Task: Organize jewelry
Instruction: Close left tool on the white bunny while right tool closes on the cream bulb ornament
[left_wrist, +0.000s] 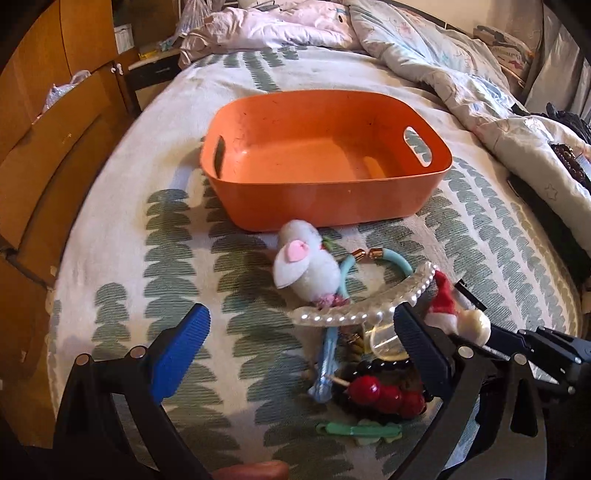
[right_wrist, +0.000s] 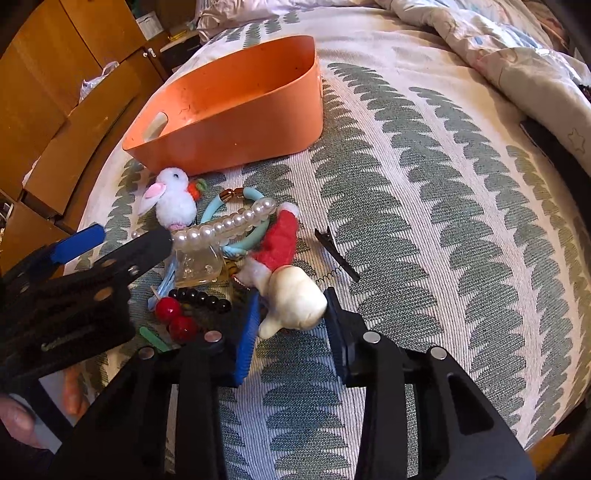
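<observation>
Your right tongs (right_wrist: 291, 317) are clamped on the cream toy (right_wrist: 295, 299) with the red hat, near the jewelry pile (right_wrist: 207, 258) on the bed (right_wrist: 424, 221). Your left tongs (left_wrist: 299, 332) gape wide over the pile. The orange bin (left_wrist: 325, 162) sits beyond.

No readable text, label, brand or number found in either view. Only sign-like mark: small outlined star printed on pale quilt (left_wrist: 550, 192) at right edge of bed, seen again in right wrist view. Print on crumpled bedding at head of bed too blurred to read.
</observation>
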